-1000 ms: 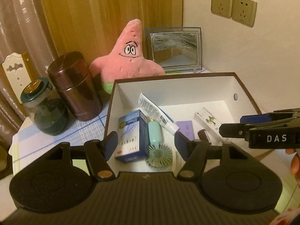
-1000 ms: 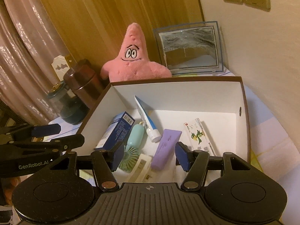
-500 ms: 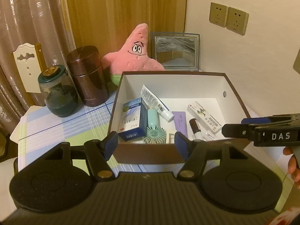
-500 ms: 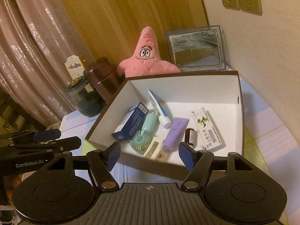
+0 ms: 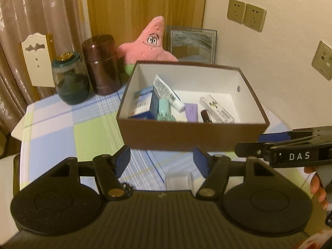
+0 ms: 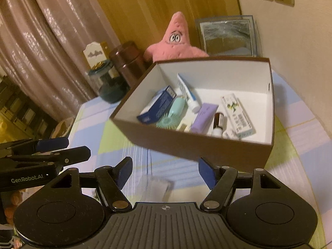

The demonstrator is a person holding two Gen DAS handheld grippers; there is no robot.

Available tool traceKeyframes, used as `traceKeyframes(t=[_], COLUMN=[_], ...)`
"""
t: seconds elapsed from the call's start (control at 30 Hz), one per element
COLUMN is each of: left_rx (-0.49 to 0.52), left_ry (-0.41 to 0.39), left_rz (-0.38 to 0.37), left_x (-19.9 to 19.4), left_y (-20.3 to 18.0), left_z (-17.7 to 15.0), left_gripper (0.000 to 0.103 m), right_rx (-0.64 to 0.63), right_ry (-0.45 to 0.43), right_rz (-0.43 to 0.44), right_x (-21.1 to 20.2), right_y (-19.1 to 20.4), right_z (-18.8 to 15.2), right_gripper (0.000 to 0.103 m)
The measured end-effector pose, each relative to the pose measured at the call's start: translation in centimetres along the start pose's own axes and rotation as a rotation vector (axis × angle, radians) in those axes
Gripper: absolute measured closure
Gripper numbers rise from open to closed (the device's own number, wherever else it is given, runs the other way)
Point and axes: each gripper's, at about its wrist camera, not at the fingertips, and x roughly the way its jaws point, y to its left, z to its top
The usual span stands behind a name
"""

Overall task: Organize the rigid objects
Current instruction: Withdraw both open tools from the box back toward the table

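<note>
A brown box with a white inside [image 5: 193, 134] [image 6: 197, 147] stands on the checked cloth. It holds a blue carton [image 5: 143, 105], a white tube [image 5: 168, 93], a mint hand fan [image 5: 165, 110], a purple tube [image 5: 192, 112], a dark bottle [image 5: 205, 116] and a long white carton [image 5: 216, 109]. A small clear case [image 5: 178, 181] [image 6: 155, 186] lies on the cloth just before both grippers. My left gripper [image 5: 161, 157] hangs open and empty, short of the box's front wall. My right gripper [image 6: 165, 169] is also open with nothing between its fingers.
Behind the box sit a pink starfish plush [image 5: 151, 45], a framed picture [image 5: 193, 43], a brown canister [image 5: 101, 66] and a teal-lidded glass jar [image 5: 70, 78]. The wall with sockets [image 5: 245, 14] runs along the right, curtains at the back. The table's edge [image 5: 18, 128] drops off at the left.
Both grippers have drawn back from over the box, which now sits farther off. The clear case on the cloth has come into view. The right jaws have widened a little.
</note>
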Motion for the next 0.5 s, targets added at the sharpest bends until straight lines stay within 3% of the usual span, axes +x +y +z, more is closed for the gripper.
traceKeyframes(t=[0.5], left_rx=[-0.056], left_ry=[0.103], left_rz=[0.035], left_x=[-1.1], left_y=[0.1], left_z=[-6.0], left_gripper=[0.038], right_rx=[-0.028], right_ry=[0.110], right_rz=[-0.001], right_x=[0.3], right_y=[0.8], right_z=[-4.8], right_gripper=[0.032])
